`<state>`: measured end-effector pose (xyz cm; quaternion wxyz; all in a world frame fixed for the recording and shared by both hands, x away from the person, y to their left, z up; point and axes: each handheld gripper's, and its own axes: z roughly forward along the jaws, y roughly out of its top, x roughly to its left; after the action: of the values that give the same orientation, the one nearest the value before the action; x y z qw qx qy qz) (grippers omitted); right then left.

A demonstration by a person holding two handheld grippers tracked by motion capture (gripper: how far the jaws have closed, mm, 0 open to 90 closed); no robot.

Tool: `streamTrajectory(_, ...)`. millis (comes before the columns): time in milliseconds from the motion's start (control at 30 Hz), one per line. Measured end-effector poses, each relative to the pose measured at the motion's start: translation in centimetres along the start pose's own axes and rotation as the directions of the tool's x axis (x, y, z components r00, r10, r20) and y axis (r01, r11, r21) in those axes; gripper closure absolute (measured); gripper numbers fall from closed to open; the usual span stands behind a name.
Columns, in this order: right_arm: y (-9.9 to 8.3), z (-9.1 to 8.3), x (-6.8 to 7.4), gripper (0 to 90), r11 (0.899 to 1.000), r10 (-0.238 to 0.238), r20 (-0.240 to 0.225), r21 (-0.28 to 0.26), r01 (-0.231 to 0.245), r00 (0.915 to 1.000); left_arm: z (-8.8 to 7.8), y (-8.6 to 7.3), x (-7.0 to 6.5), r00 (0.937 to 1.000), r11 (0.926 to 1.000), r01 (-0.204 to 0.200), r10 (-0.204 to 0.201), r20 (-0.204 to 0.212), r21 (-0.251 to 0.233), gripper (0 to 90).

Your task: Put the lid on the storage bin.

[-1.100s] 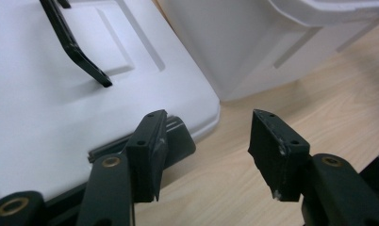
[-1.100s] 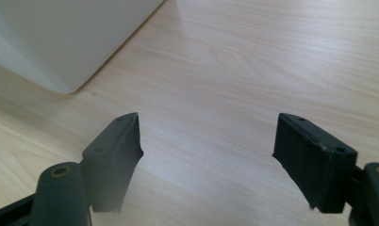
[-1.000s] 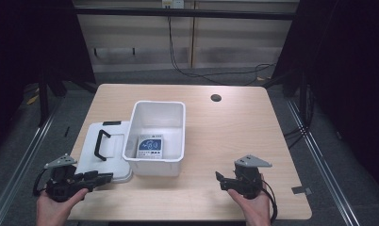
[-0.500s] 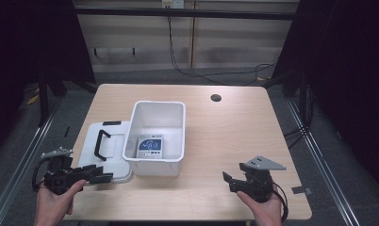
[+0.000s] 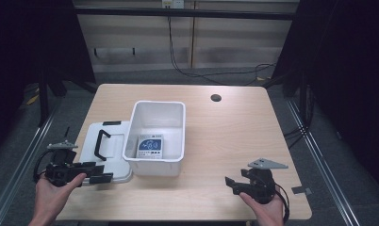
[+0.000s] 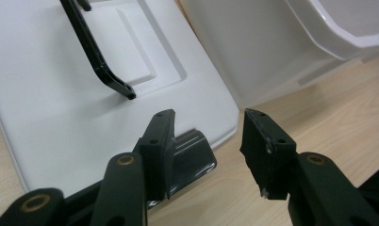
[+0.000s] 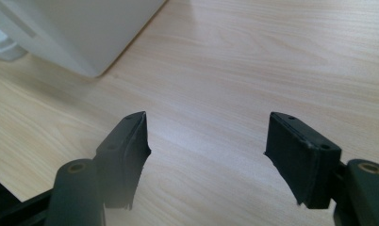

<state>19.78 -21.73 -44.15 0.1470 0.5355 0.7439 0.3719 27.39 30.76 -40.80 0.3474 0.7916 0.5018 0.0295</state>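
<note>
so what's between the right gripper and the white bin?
Bare tabletop between right gripper and white bin, by the high view and right gripper view.

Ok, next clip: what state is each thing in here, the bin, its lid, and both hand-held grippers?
White bin: open, upright, a printed packet lying flat inside.
Lid: off, flat on the table left of the bin, black handle up.
Left hand-held gripper: jaws apart at the lid's near corner, just been opening, gripping nothing.
Right hand-held gripper: open, empty.

Wooden table (image 5: 234,122) before a dim panelled wall (image 5: 131,42)
</note>
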Motion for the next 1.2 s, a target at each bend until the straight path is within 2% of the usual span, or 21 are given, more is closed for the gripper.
streamTrajectory(100,0.2,0.2,0.4,29.7,1.0,-0.019,0.006,-0.002,0.019,0.9998,-0.1,0.4,0.2,1.0,0.9999,-0.008,0.008,-0.005,0.01,53.9)
streamTrajectory(167,0.2,0.3,0.5,29.6,1.0,-0.013,0.005,0.004,0.013,0.9999,-0.3,0.7,0.5,1.0,0.9999,-0.003,0.003,-0.009,0.012,53.1)
streamTrajectory(233,0.2,0.3,0.9,29.6,1.0,-0.022,0.006,-0.019,0.022,0.9997,-0.3,1.4,0.6,0.9986,0.9993,0.002,0.0,-0.052,0.037,51.1)
streamTrajectory(333,0.3,0.3,1.3,29.6,0.999,-0.045,0.007,-0.022,0.045,0.999,-0.2,2.1,0.8,0.9987,0.9986,0.011,-0.008,-0.051,0.052,49.8)
streamTrajectory(500,0.3,0.3,1.1,29.6,0.999,-0.036,0.0,-0.021,0.036,0.9994,-0.2,2.9,1.2,0.9987,0.9981,0.029,-0.026,-0.043,0.054,47.2)
streamTrajectory(533,0.3,0.2,1.0,29.6,0.999,-0.03,0.004,-0.023,0.03,0.9995,-0.3,3.2,1.4,0.9996,0.9983,0.024,-0.023,-0.019,0.054,46.7)
streamTrajectory(567,0.3,0.2,1.0,29.6,0.999,-0.03,0.004,-0.023,0.03,0.9995,-0.3,3.2,1.4,0.9996,0.9983,0.024,-0.023,-0.019,0.054,46.7)
streamTrajectory(700,0.3,0.3,1.0,29.6,0.999,-0.031,0.004,-0.016,0.031,0.9995,-0.2,3.9,1.8,0.9991,0.995,0.04,-0.038,-0.016,0.092,49.1)
streamTrajectory(933,0.3,0.2,1.0,29.6,0.999,-0.032,0.003,-0.018,0.033,0.9995,0.3,5.5,1.8,0.9978,0.9866,0.041,-0.032,-0.059,0.158,51.1)
streamTrajectory(1200,0.2,0.2,1.0,29.3,0.999,-0.032,-0.002,-0.016,0.032,0.9995,0.7,6.6,2.3,0.9943,0.9796,0.059,-0.041,-0.099,0.192,51.1)
